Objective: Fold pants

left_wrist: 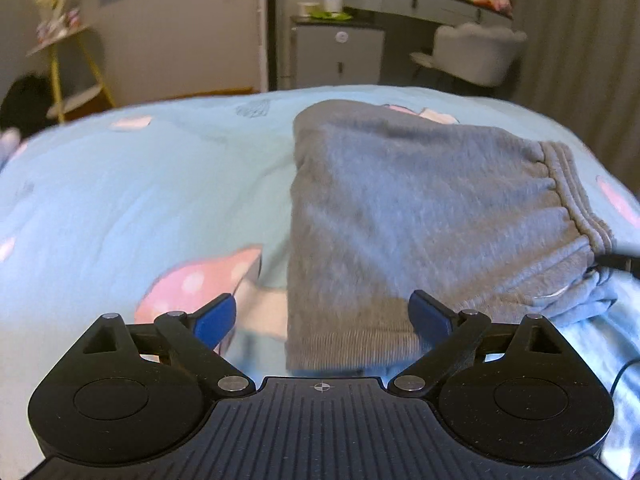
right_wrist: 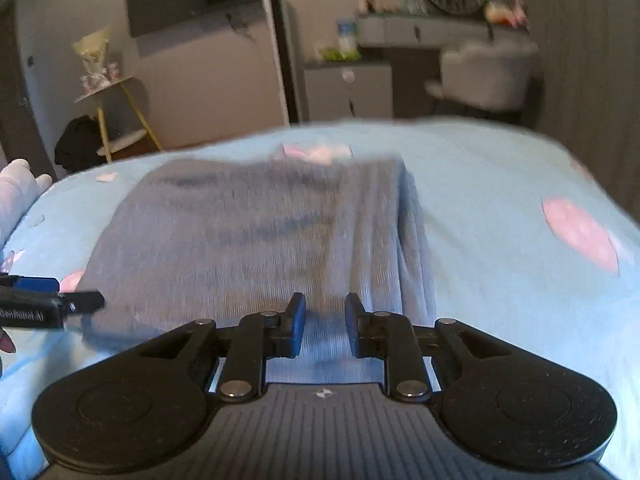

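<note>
We see the grey pants [left_wrist: 420, 216] lying folded into a thick block on the light blue bed cover [left_wrist: 140, 184], so we judge that the fold is nearly finished or already done. They lie just ahead of both pairs of jaws, and nothing lifts them.

Our left gripper [left_wrist: 322, 316] has its jaws spread wide with no cloth between them; the ribbed leg end of the pants sits just in front of its right jaw. We think it stands this way because it has nothing to carry at this moment.

Our right gripper [right_wrist: 325, 324] has its jaws only partly apart. The pads do not press on the fabric, which lies below and ahead of them, so it holds nothing.

The left view shows what the right one does not: the gathered elastic waistband [left_wrist: 576, 196] far to the right of the jaws, and a pink mushroom print [left_wrist: 200, 280] on the cover near the left jaw. The right view is blurred, but it alone shows the tip of the other gripper [right_wrist: 52, 300] beside the left edge of the pants.
</note>
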Demonstrator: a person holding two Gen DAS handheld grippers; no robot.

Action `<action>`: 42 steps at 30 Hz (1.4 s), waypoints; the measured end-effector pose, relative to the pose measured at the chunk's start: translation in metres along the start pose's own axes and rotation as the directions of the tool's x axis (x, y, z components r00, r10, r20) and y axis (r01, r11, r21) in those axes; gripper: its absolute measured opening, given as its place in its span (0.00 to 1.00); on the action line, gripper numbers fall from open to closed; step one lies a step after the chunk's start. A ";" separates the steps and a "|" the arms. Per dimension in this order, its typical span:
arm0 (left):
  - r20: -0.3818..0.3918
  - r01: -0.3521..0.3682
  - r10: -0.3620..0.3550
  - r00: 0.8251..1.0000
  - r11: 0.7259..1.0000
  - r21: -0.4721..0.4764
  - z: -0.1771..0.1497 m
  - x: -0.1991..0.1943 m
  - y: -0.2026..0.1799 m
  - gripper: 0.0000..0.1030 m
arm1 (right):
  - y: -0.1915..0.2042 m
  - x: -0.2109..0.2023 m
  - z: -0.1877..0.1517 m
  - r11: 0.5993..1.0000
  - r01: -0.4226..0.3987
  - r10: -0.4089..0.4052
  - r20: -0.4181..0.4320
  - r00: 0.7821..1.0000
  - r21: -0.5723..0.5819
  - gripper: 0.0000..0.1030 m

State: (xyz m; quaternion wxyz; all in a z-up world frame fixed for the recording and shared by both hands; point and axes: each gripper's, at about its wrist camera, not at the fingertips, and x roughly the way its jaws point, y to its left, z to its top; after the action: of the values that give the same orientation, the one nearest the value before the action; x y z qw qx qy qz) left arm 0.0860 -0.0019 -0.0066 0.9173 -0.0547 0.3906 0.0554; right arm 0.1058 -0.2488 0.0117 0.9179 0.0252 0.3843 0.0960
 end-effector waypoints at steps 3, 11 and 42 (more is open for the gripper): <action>-0.075 0.006 -0.008 0.997 1.000 -0.026 -0.012 -0.008 -0.001 0.94 | -0.001 0.002 -0.023 0.995 0.102 -0.095 -0.198 0.976 0.023 0.49; -0.099 -0.041 0.053 0.994 0.991 0.128 -0.047 -0.037 -0.032 0.93 | 0.035 -0.048 -0.047 0.998 0.051 -0.057 -0.164 0.985 -0.041 0.96; -0.152 -0.046 0.049 0.987 0.999 0.023 -0.063 -0.042 -0.028 0.94 | 0.062 -0.059 -0.055 0.993 0.119 -0.120 -0.029 0.992 -0.023 0.96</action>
State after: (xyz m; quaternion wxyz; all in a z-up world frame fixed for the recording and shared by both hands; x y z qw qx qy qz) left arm 0.0163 -0.0415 -0.0178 0.8836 -0.0405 0.4614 0.0690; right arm 0.0165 -0.2013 0.0219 0.9163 -0.0091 0.3979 0.0453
